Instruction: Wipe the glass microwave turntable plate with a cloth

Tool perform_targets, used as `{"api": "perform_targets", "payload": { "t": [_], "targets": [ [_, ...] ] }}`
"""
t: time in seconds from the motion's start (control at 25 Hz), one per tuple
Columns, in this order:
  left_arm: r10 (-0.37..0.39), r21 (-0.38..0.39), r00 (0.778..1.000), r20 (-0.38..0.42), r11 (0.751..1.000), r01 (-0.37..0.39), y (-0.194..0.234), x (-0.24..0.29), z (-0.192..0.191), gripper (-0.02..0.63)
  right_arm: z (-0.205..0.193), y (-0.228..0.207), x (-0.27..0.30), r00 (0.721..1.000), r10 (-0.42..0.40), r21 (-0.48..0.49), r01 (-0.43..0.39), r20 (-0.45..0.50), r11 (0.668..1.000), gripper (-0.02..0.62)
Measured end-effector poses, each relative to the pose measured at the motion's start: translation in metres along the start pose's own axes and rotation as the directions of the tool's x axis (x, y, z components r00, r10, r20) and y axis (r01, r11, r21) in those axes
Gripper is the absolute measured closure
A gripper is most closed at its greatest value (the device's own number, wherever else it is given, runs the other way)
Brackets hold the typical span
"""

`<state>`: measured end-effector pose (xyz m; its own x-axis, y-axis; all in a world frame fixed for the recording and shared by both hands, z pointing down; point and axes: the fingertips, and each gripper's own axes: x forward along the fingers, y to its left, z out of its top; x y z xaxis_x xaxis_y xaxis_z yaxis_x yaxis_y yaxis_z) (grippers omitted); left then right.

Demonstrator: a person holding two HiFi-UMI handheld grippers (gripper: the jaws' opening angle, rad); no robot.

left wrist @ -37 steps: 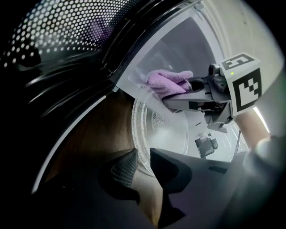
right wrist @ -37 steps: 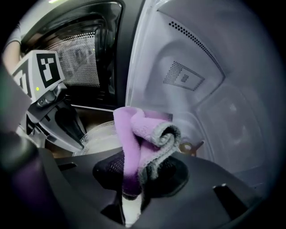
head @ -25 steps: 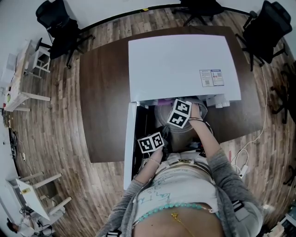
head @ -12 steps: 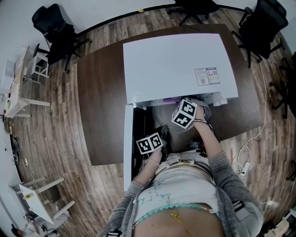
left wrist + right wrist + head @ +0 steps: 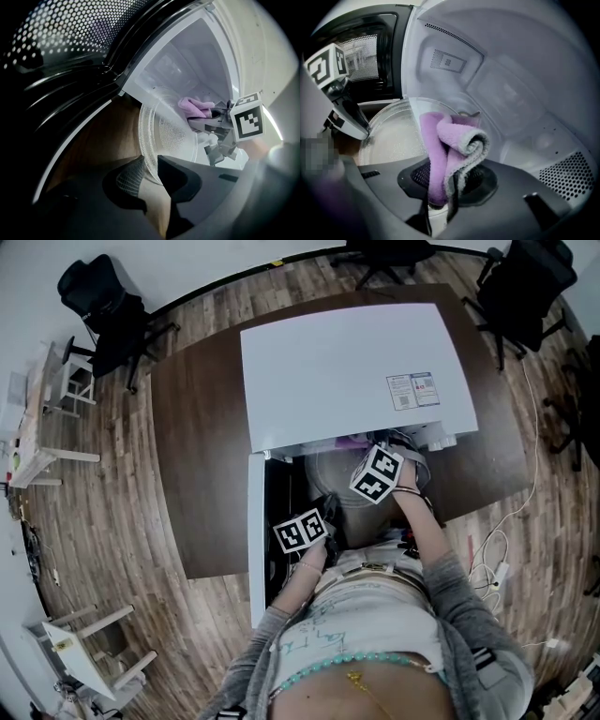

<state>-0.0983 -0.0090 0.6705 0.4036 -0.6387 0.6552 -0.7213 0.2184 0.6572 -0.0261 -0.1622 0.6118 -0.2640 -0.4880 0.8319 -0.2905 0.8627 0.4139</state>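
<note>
Well, plate (image 5: 174, 135) clamped in L gripper (image 5: 149, 165).

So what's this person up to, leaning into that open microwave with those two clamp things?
A person stands at an open microwave, cleaning its glass plate with two hand-held grippers. The left gripper pinches the plate's near rim to steady it. The right gripper is shut on a folded purple cloth, held over the plate's far side inside the oven. Whether the cloth is pressing on the glass can't be told.
</note>
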Motion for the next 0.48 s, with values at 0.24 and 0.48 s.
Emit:
{"api": "perform_targets", "payload": {
  "t": [0.24, 0.48],
  "targets": [
    [0.0, 0.002, 1.0, 0.004, 1.0, 0.0, 0.0, 0.0, 0.001, 0.506, -0.019, 0.0, -0.003, 0.999, 0.002, 0.028, -0.001, -0.033, 1.0, 0.48],
    [0.001, 0.002, 1.0, 0.007, 1.0, -0.001, 0.0, -0.002, 0.001, 0.506, -0.043, 0.008, -0.01, 0.998, 0.026, 0.092, -0.02, -0.062, 0.996, 0.48]
  ]
}}
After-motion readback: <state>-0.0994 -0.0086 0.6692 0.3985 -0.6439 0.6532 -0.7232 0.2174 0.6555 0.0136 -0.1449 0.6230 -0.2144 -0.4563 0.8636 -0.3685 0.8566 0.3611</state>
